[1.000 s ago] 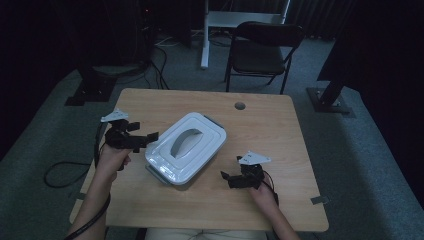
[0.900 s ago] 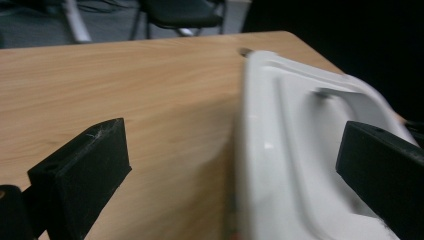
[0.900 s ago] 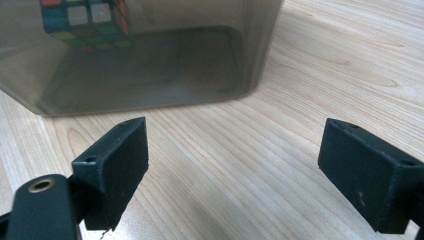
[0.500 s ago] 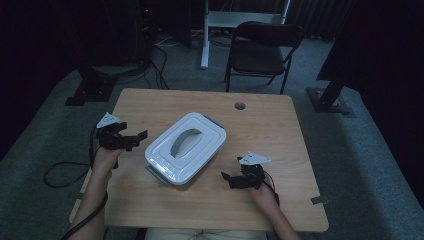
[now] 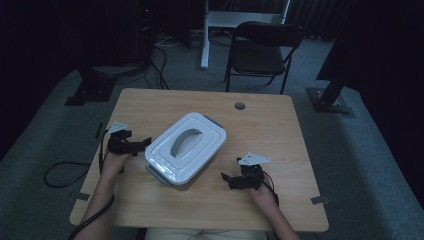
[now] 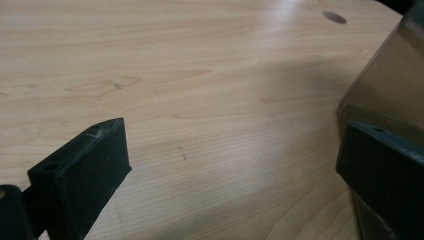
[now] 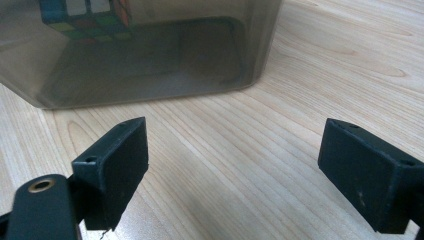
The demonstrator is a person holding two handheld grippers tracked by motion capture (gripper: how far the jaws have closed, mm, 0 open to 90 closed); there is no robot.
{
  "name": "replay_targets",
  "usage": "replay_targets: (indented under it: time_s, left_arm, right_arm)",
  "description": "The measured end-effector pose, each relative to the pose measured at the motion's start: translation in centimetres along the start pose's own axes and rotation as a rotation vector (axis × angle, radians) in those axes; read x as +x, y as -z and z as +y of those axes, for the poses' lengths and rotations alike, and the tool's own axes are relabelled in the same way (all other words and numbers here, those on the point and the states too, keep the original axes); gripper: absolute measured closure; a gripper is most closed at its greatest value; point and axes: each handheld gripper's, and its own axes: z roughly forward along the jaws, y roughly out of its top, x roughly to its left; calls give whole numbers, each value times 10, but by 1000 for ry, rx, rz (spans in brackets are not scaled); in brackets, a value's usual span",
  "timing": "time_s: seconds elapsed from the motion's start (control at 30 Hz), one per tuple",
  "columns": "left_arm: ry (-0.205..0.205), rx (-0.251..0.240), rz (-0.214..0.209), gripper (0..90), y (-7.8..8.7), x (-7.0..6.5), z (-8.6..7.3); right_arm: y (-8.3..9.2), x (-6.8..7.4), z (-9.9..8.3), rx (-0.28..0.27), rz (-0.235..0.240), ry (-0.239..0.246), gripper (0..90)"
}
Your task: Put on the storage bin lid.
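A plastic box (image 5: 185, 147) with a white lid and a grey handle sits askew in the middle of the wooden table (image 5: 280, 130). My left gripper (image 5: 145, 144) is open just beside the box's left end. In the left gripper view (image 6: 230, 165) the box's smoky wall (image 6: 385, 95) stands right behind the right jaw. My right gripper (image 5: 225, 179) rests open on the table, a short way off the box's near right side. The right gripper view (image 7: 232, 160) looks at the translucent wall (image 7: 150, 55), and a coloured puzzle cube (image 7: 85, 17) shows inside.
A round cable hole (image 5: 240, 106) is in the table's far side. A black folding chair (image 5: 260, 50) stands behind the table. Stand bases (image 5: 330, 102) and a loose cable (image 5: 60, 172) lie on the carpet around it.
My left gripper has shifted slightly toward the person, staying beside the box's left end. The right gripper and the box have barely moved.
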Motion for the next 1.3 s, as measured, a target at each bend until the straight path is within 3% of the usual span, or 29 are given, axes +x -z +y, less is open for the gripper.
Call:
replay_targets:
  time_s: [0.13,0.2,0.4,0.57,0.83,1.3]
  left_arm:
    - [0,2,-2,13,-3,-1,-1]
    - [-34,18,6,14,-8,-5,-3]
    - [-51,36,-5,13,-15,-12,-8]
    - [-71,57,-30,13,-20,-19,-9]
    - [-79,56,-15,14,-17,-25,-10]
    - [-92,92,-33,13,-8,-54,-20]
  right_arm:
    - [-1,0,-1,2,0,1,124]
    - [-1,-1,-1,-1,1,-8,124]
    - [-4,-2,-2,-1,27,-30,124]
    - [-6,-1,-1,4,10,-32,124]
    - [-6,-2,1,-3,-18,-44,124]
    - [-6,-6,-1,-6,-71,-68,124]
